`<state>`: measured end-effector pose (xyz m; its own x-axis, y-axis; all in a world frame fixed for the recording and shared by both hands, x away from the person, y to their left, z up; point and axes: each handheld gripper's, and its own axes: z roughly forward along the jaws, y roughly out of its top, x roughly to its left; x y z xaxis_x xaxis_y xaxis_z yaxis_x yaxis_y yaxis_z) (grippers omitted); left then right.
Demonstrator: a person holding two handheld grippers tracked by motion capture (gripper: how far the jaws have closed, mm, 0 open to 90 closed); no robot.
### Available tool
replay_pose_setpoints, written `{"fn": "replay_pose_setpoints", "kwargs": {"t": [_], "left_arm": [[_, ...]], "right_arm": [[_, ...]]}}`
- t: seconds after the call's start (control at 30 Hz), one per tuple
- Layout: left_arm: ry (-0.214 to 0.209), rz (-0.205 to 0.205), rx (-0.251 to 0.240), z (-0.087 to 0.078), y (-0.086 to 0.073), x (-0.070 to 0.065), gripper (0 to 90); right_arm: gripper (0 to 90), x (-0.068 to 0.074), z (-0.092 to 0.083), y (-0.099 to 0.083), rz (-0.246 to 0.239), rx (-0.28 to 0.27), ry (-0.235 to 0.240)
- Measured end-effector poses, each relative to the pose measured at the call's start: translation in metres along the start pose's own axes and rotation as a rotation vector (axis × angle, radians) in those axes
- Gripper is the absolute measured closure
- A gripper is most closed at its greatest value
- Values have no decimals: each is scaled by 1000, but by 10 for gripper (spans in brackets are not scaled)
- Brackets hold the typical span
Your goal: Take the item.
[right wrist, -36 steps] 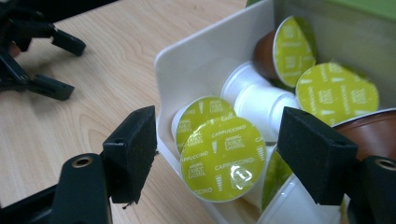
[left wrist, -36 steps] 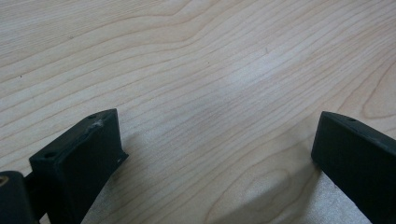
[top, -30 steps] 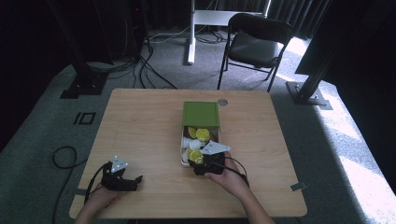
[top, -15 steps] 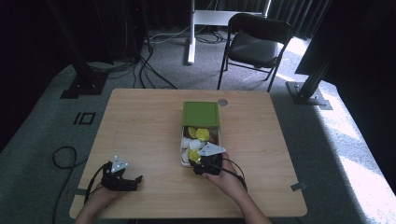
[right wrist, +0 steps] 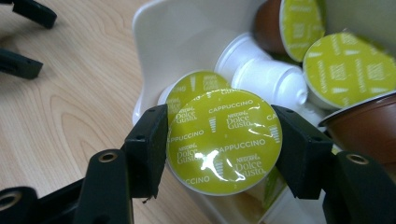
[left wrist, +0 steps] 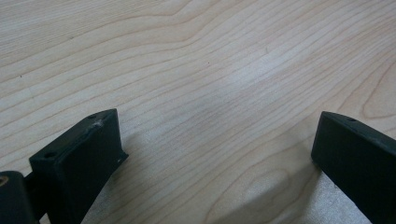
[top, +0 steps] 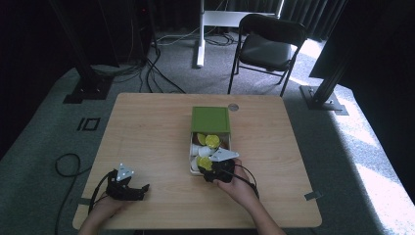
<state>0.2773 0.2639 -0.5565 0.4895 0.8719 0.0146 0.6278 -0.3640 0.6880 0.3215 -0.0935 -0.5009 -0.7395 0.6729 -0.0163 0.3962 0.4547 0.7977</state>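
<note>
Little changed since earlier: right gripper (right wrist: pixel 219 140) remains at box (top: pixel 195 157) near end, jaws clamped on capsule (right wrist: pixel 224 140) rim, probably for lifting out. Left gripper (left wrist: pixel 219 154) rests wide, idle, on table (top: pixel 147 127). Beyond: green lid (top: pixel 210 119).

One white box (right wrist: pixel 177 32) with one green lid (top: pixel 210 120); lime-foil capsules (right wrist: pixel 224 140): four visible; brown capsule bodies (right wrist: pixel 369 126): two; white capsules (right wrist: pixel 266 77): about two, pile partly hidden; two grippers; one table (top: pixel 147 127); one chair (top: pixel 266 46)
</note>
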Motion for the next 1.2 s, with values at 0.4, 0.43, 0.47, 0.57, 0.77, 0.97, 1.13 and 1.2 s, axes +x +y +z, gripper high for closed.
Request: {"fn": "replay_pose_setpoints", "kwargs": {"t": [0.4, 0.43, 0.47, 0.57, 0.77, 0.97, 1.13, 1.2], "left_arm": [[0, -2, -2, 0, 0, 0, 28], [0, -2, -1, 0, 0, 0, 28], [0, -2, -1, 0, 0, 0, 28], [1, -1, -2, 0, 0, 0, 28], [0, 0, 0, 0, 0, 0, 28], [0, 0, 0, 0, 0, 0, 28], [1, 0, -1, 0, 0, 0, 28], [1, 0, -2, 0, 0, 0, 28]], "right_arm": [[400, -13, -22, 19, 13, -78, -16], [400, -15, -25, 20, 17, -92, -22], [400, -17, -27, 21, 20, -104, -29], [400, -22, -33, 25, 34, -137, -50], [400, -34, -48, 31, 51, -210, -111], [400, -51, -61, 32, 74, -269, -190], [400, -68, -66, 26, 100, -272, -254], [400, -75, -66, 23, 115, -267, -273]]}}
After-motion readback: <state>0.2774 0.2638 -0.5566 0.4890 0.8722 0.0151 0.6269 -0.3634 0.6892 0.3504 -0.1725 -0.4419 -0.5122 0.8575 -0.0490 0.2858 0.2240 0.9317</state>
